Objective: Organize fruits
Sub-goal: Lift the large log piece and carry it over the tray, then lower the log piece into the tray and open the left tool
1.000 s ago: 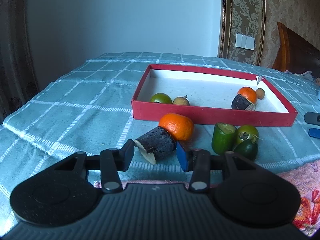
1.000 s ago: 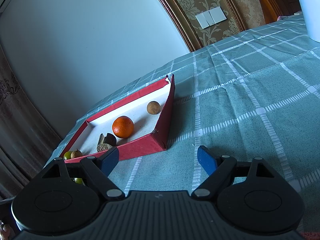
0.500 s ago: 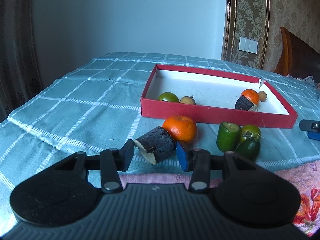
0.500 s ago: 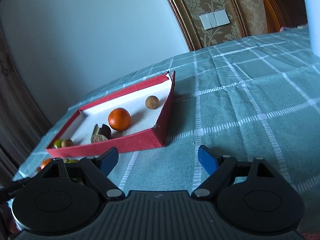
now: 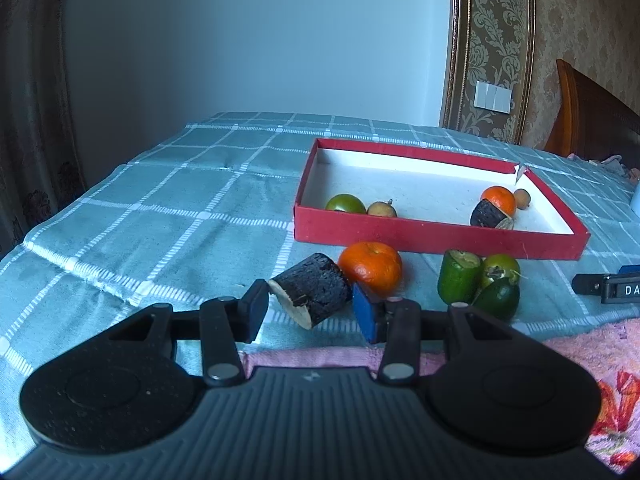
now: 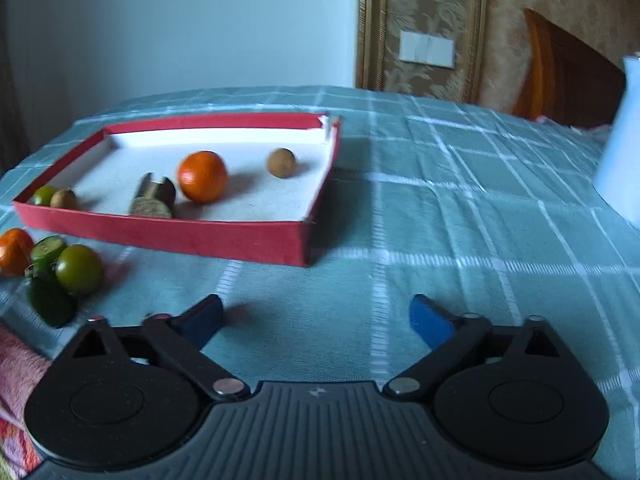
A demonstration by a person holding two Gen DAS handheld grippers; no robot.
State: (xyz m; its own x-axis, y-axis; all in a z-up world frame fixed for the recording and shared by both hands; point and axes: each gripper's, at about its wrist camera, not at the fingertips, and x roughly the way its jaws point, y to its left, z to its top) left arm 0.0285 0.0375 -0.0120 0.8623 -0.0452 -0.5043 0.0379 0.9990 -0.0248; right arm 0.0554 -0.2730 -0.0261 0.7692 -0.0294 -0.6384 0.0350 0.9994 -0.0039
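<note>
On the checked teal tablecloth (image 5: 168,216), nearest the left edge of the cluster, a dark sugarcane piece (image 5: 310,292) is seen lying on its side between the pads of the left gripper (image 5: 310,312). The pads appear close to its ends, but whether they press on it cannot be told. Just behind it an orange mandarin (image 5: 370,266) is found, touching it. Further right, a green cut stalk piece (image 5: 458,276), a yellow-green fruit (image 5: 500,270) and a dark green fruit (image 5: 498,300) are grouped together. Behind them, the red tray (image 5: 400,236) is placed, with a green fruit (image 5: 346,204), two small brown fruits, a second mandarin (image 6: 202,176) and another cane piece (image 6: 154,200) inside. To the right, the right gripper (image 6: 316,320) is seen above bare cloth, its jaws opening wide with nothing between them.
</note>
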